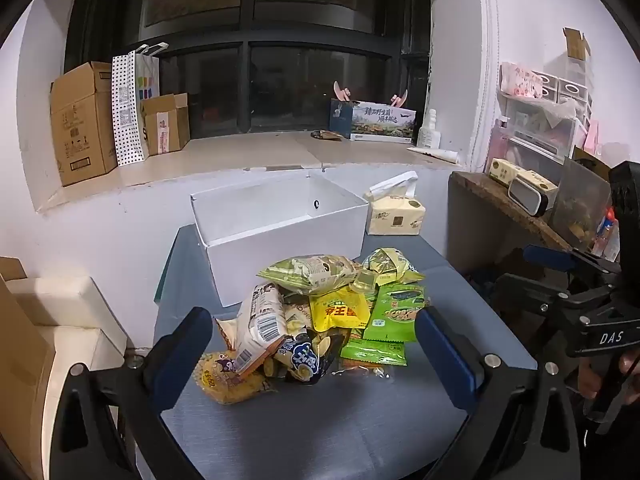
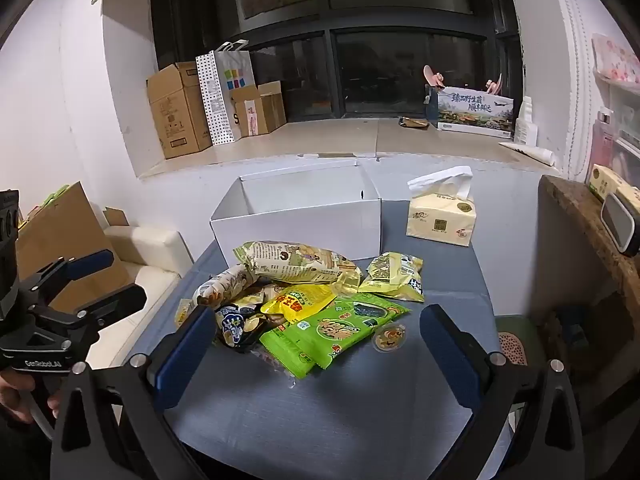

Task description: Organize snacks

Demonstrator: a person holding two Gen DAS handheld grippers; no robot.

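Left wrist view: from the counter's (image 1: 280, 432) near-left, angled down. Right wrist view: from its near-right, likewise. Both face the window, close by, sharing the snack pile (image 1: 320, 312) and white box (image 2: 296, 216).

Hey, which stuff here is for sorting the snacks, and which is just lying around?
For the job:
snack pile
white box
jelly cup

Just lying about:
tissue pack
cardboard boxes
dotted bag
printed box

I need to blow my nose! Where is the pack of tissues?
The tissue pack stands at the far right of the grey table, just right of the open white box and behind the snack pile.
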